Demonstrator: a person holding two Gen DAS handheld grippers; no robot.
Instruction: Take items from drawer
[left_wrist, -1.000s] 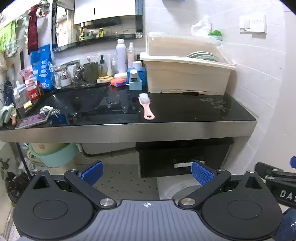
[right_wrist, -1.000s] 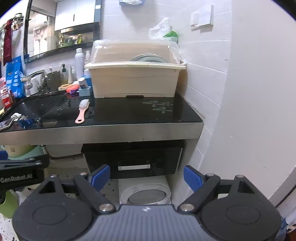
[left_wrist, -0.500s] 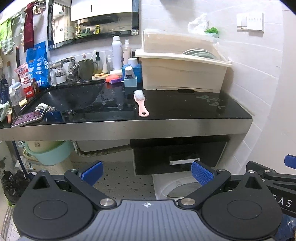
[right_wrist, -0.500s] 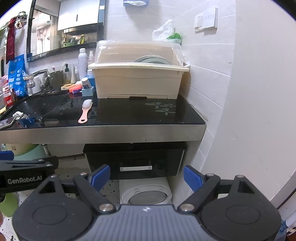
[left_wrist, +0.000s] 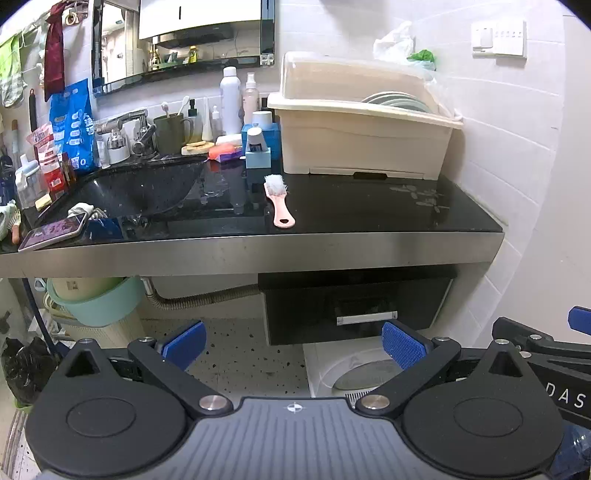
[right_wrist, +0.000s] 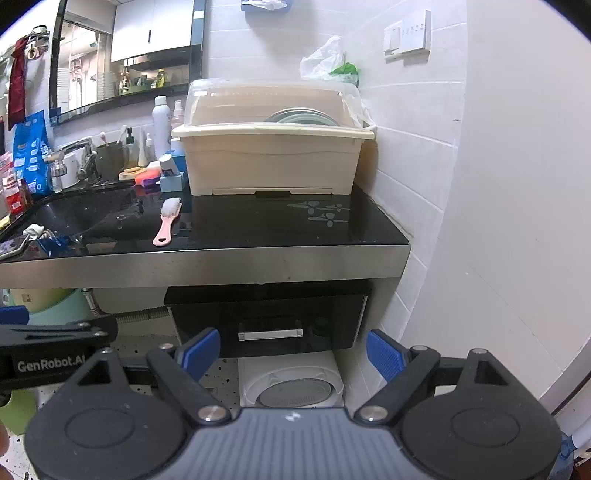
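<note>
A black drawer (left_wrist: 354, 306) with a silver bar handle (left_wrist: 366, 317) hangs shut under the right end of the black counter (left_wrist: 369, 210). It also shows in the right wrist view (right_wrist: 269, 317) with its handle (right_wrist: 270, 334). My left gripper (left_wrist: 293, 345) is open and empty, held low in front of the drawer, well short of it. My right gripper (right_wrist: 293, 350) is open and empty, also facing the drawer from a distance. What is inside the drawer is hidden.
A beige dish rack (left_wrist: 362, 136) stands on the counter, a pink brush (left_wrist: 279, 203) lies near the edge, and a sink (left_wrist: 136, 188) with bottles sits left. A white appliance (right_wrist: 291, 380) stands on the floor below the drawer. A green basin (left_wrist: 96, 299) hangs under the sink. The tiled wall is at right.
Both grippers have drifted slightly so the counter and drawer sit a little lower and farther in view. The jaws stayed open and the drawer stayed shut.
</note>
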